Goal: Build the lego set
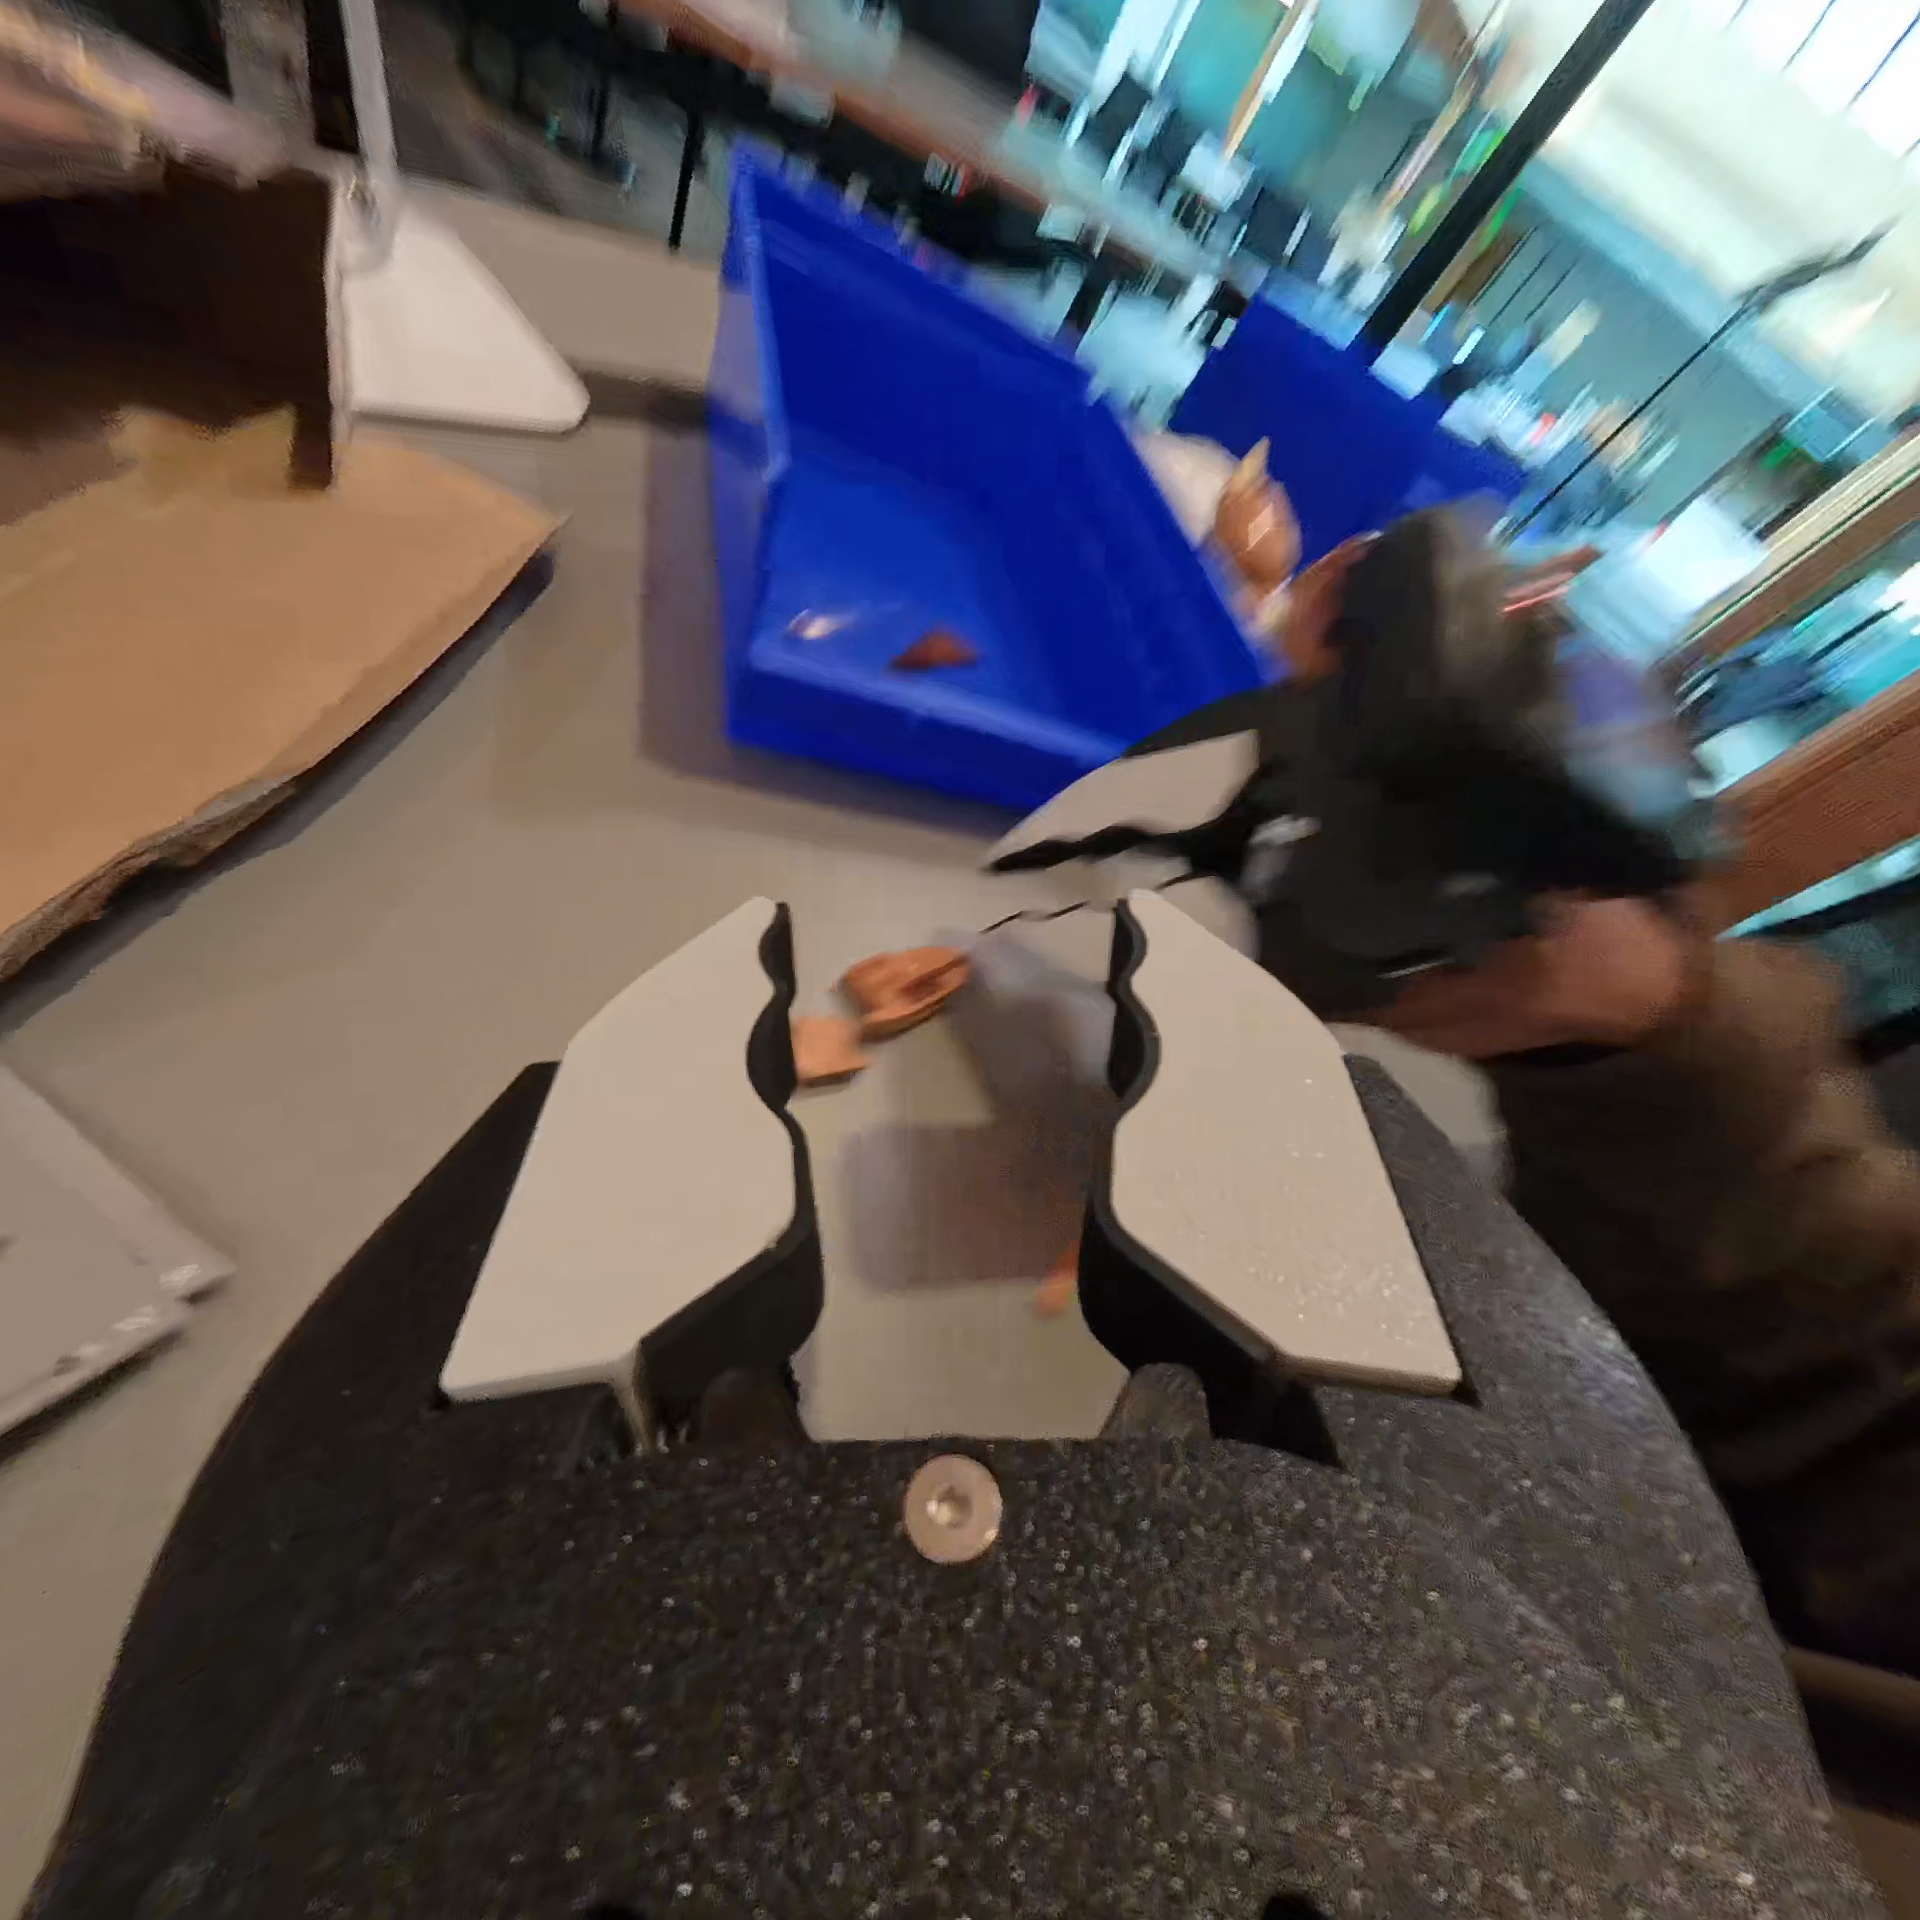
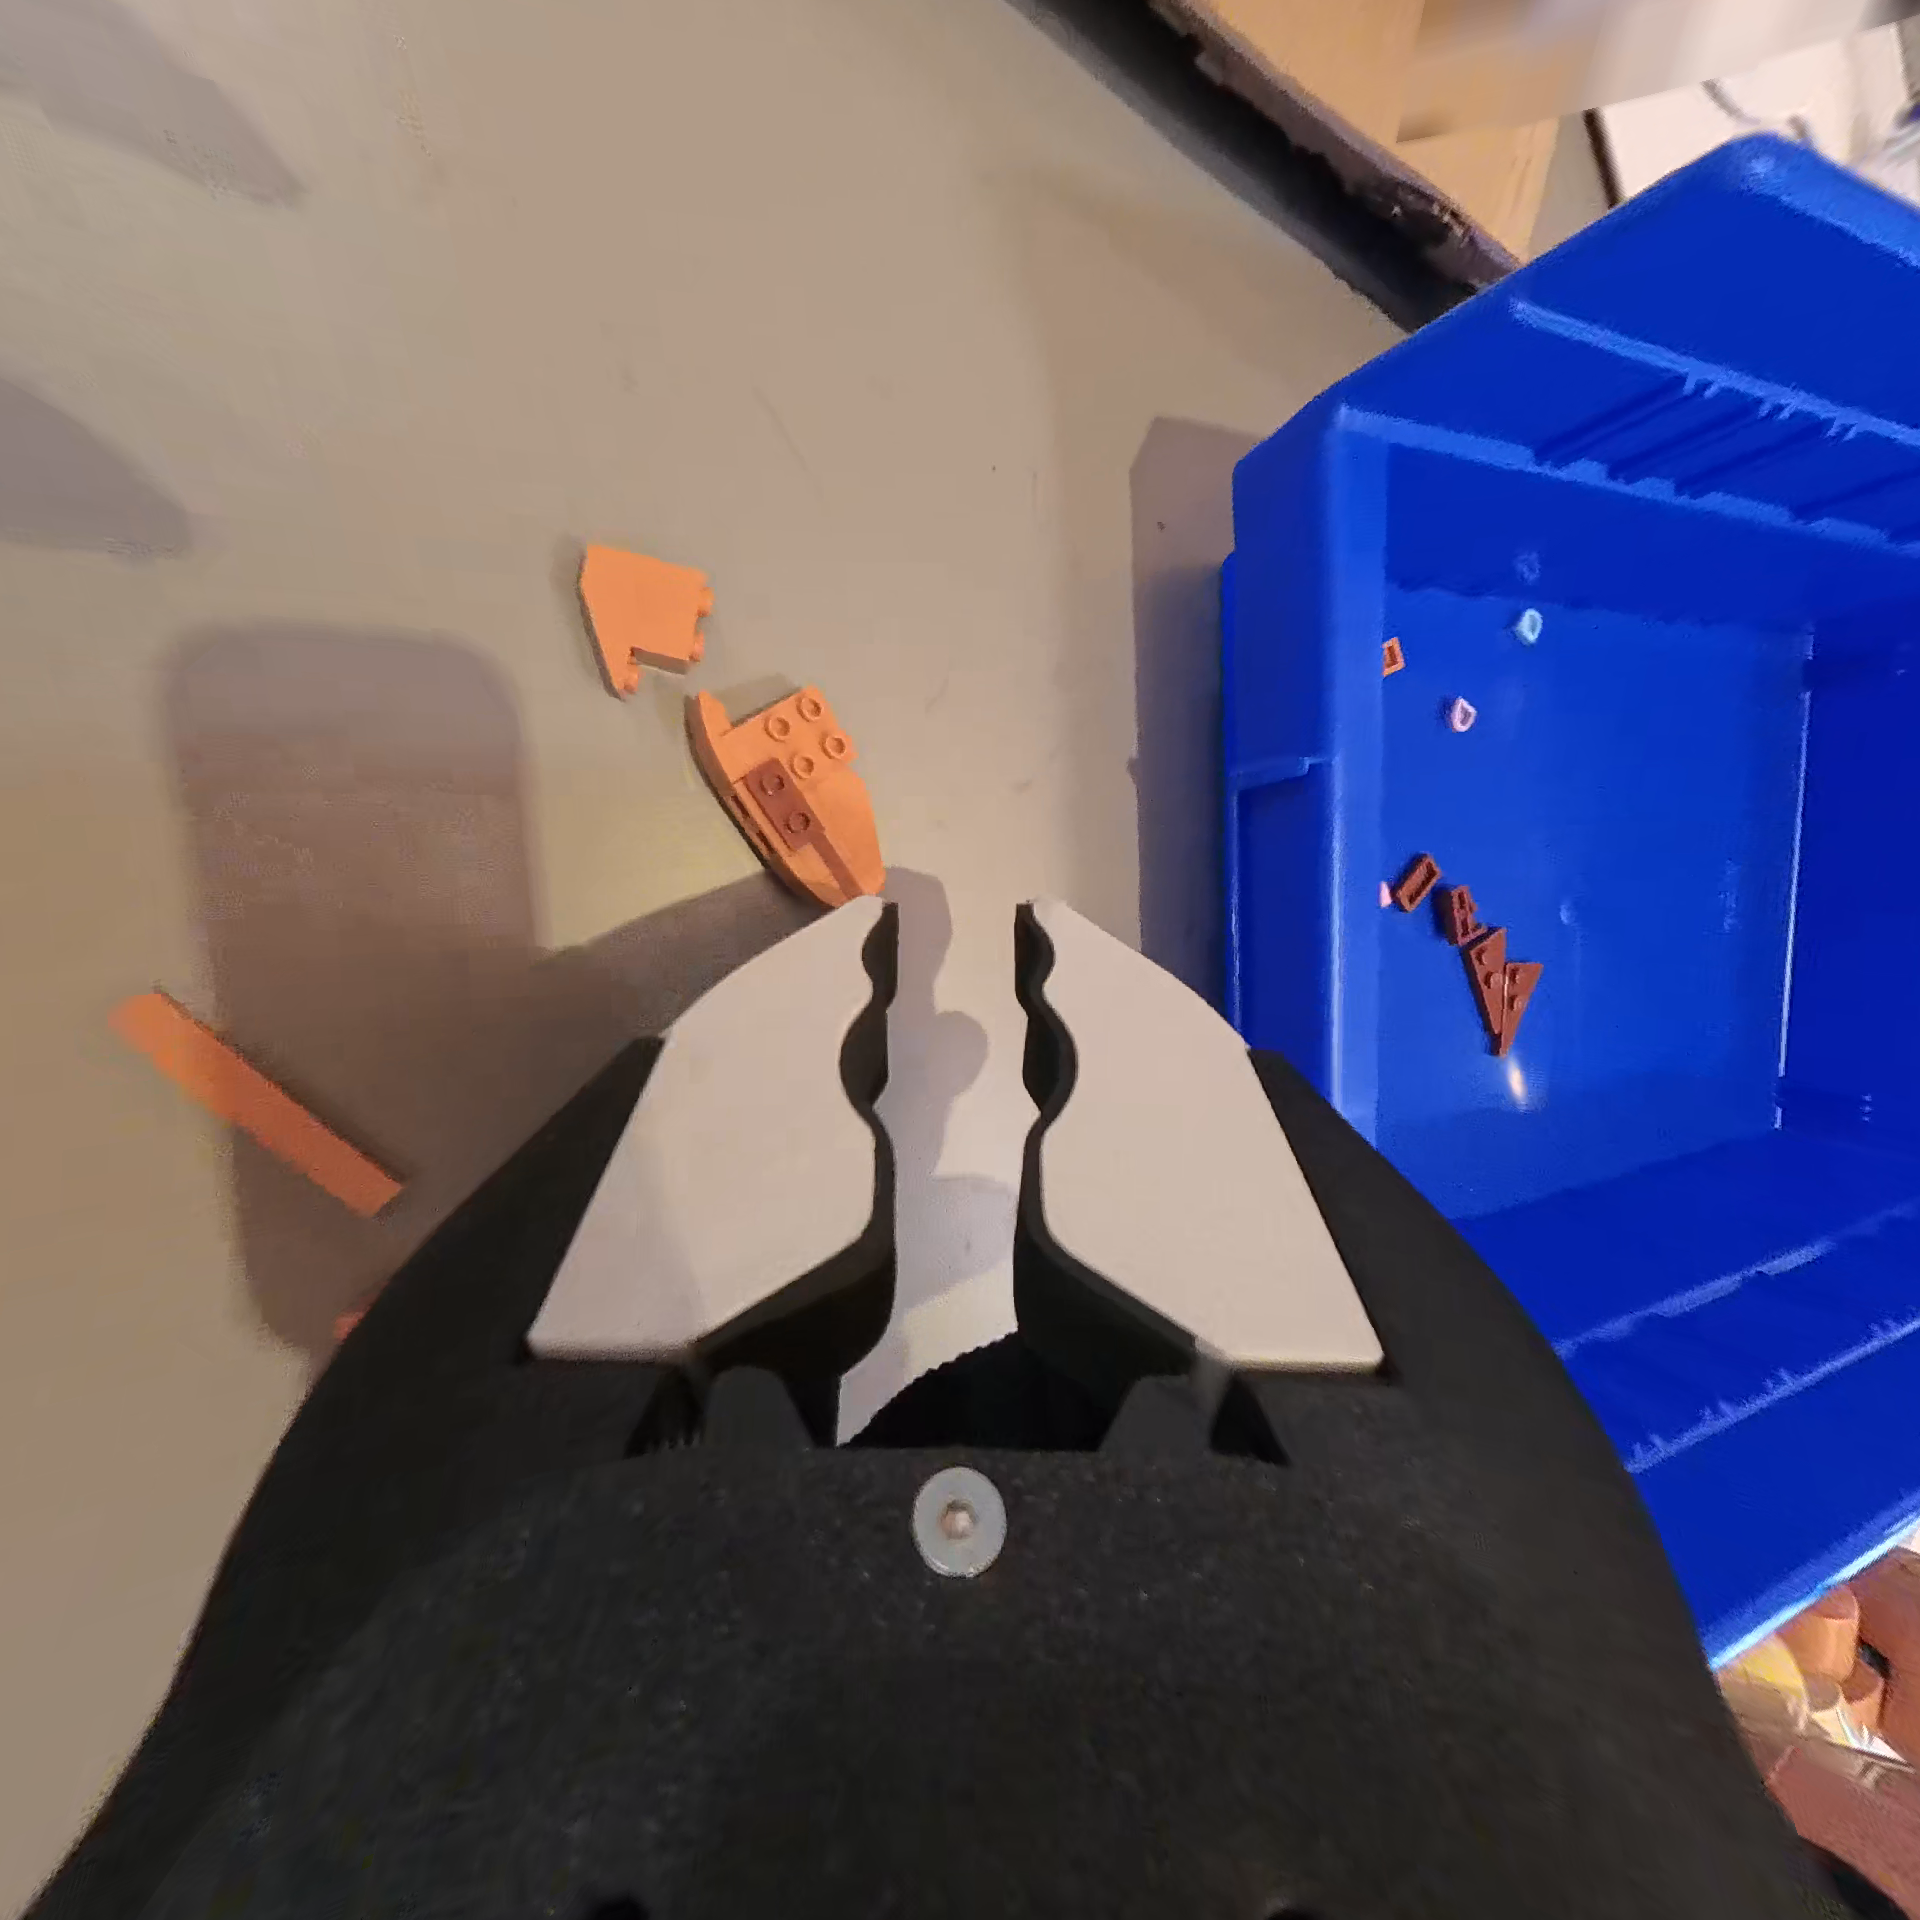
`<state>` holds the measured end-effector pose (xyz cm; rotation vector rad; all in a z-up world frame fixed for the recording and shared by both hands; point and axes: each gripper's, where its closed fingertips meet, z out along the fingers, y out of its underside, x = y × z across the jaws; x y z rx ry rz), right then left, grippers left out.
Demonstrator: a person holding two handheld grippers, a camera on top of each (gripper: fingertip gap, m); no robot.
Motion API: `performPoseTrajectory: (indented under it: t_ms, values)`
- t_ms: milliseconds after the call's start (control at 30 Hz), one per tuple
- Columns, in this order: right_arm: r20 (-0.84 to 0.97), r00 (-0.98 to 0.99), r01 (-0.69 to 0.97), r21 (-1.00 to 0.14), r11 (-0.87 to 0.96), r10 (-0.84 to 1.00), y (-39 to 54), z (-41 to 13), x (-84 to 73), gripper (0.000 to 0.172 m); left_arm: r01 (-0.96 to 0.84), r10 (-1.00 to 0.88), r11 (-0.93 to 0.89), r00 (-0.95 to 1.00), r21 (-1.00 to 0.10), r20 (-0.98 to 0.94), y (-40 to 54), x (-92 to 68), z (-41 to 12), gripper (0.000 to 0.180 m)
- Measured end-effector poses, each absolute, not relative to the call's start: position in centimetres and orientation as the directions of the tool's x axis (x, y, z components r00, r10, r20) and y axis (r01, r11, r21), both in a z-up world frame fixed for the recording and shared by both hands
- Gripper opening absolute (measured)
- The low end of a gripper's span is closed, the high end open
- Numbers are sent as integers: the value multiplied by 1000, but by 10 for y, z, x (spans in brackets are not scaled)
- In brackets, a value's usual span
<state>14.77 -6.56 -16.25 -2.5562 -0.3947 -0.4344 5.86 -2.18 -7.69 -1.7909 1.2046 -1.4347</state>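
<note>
Your left gripper point(image 1: 951, 914) hangs over the grey table point(image 1: 416, 935) with its jaws wide apart and nothing in them; an orange brick assembly point(image 1: 902, 987) and a small orange plate point(image 1: 826, 1051) lie on the table in the gap, pads not pressing them. Your right gripper point(image 2: 956, 912) is also parted, bare, its tip just beside the studded orange assembly point(image 2: 790, 790). An orange wedge plate point(image 2: 639, 613) and a long orange plate point(image 2: 249, 1101) lie nearby. A blue bin point(image 2: 1299, 727) to the right holds small reddish-brown pieces point(image 2: 1496, 971). Cardboard point(image 1: 208, 644) lies to the left. No legible labels or brands; left view blurred.
</note>
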Motion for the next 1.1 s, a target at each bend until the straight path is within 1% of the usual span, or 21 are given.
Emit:
performPoseTrajectory:
  t_ms: [33,100,167,233,333,433,633,800,900,1100]
  values:
    - [368,909,353,-438,-827,193,-64,-162,147,20,-257,-864,-487,4,-835,503,-35,54,-55,65]
    - [345,918,344,-451,-824,194,-62,-160,143,19,-199,-824,-541,-72,-817,562,-67,44,-12,86]
    - [320,927,337,-471,-816,198,-62,-157,138,19,-177,-815,-530,-166,-829,556,-108,31,30,104]
    - [299,934,328,-491,-807,198,-63,-153,133,18,-129,-819,-489,-271,-863,505,-148,13,70,116]
    - [270,942,316,-520,-794,198,-66,-148,129,17,-58,-786,-480,-415,-875,459,-189,-20,108,126]
    - [231,951,301,-554,-776,203,-68,-143,123,17,-45,-724,-501,-527,-865,446,-207,-43,122,130]
    - [148,967,255,-612,-749,208,-65,-139,112,17,-24,-675,-467,-637,-884,374,-216,-56,127,136]
    - [114,972,230,-628,-743,204,-65,-144,109,18,21,-589,-411,-769,-911,248,-227,-76,132,140]
    - [98,974,220,-635,-740,206,-65,-146,107,18,30,-615,-310,-769,-950,176,-231,-75,120,141]
    - [91,974,217,-640,-737,207,-64,-146,106,18,85,-632,-288,-765,-954,122,-229,-80,127,141]
